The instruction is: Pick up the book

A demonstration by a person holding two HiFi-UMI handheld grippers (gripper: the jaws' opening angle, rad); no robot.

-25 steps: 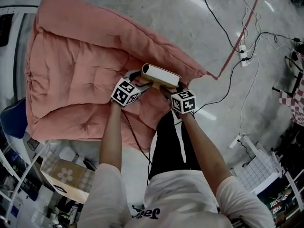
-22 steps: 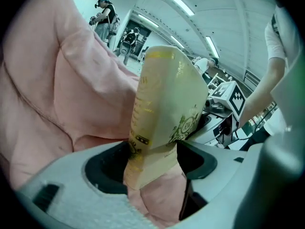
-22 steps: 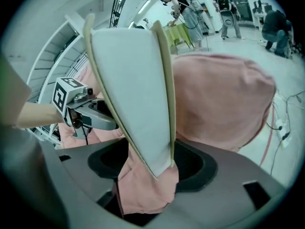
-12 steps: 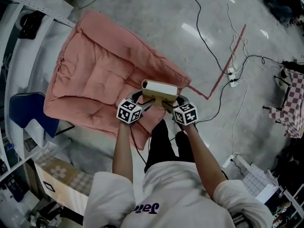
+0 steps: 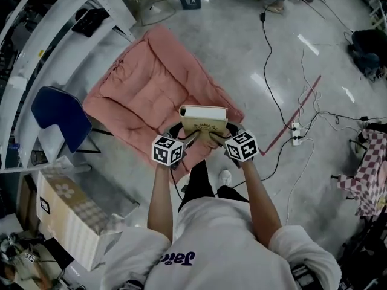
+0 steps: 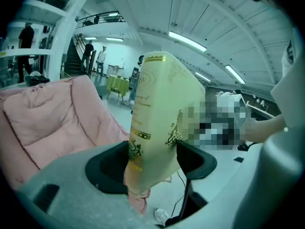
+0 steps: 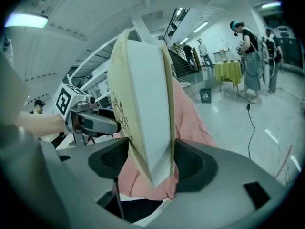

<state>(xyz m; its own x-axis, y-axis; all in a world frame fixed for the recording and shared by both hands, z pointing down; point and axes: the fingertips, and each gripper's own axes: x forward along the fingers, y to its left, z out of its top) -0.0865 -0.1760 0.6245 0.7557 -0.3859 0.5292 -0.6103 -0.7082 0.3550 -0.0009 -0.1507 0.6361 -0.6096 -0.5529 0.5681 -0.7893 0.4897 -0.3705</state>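
Note:
A cream book (image 5: 204, 119) with gold print is held up in the air between both grippers, well above the pink quilt (image 5: 148, 92). My left gripper (image 5: 184, 139) is shut on its spine side (image 6: 152, 128), and my right gripper (image 5: 216, 139) is shut on its page-edge side (image 7: 145, 123). In the head view the book lies roughly flat, cover facing up. In the right gripper view the left gripper (image 7: 88, 120) shows behind the book.
The pink quilt lies spread on the grey floor. A blue chair (image 5: 60, 116) and a patterned box (image 5: 66, 219) stand at the left, white shelving (image 5: 42, 47) behind. Cables and a power strip (image 5: 295, 132) lie at the right. People stand far off by a yellow table (image 7: 228, 70).
The book has risen with both grippers shut on it. The view has drawn back, so the quilt looks smaller and lower, and more floor and shelving show.

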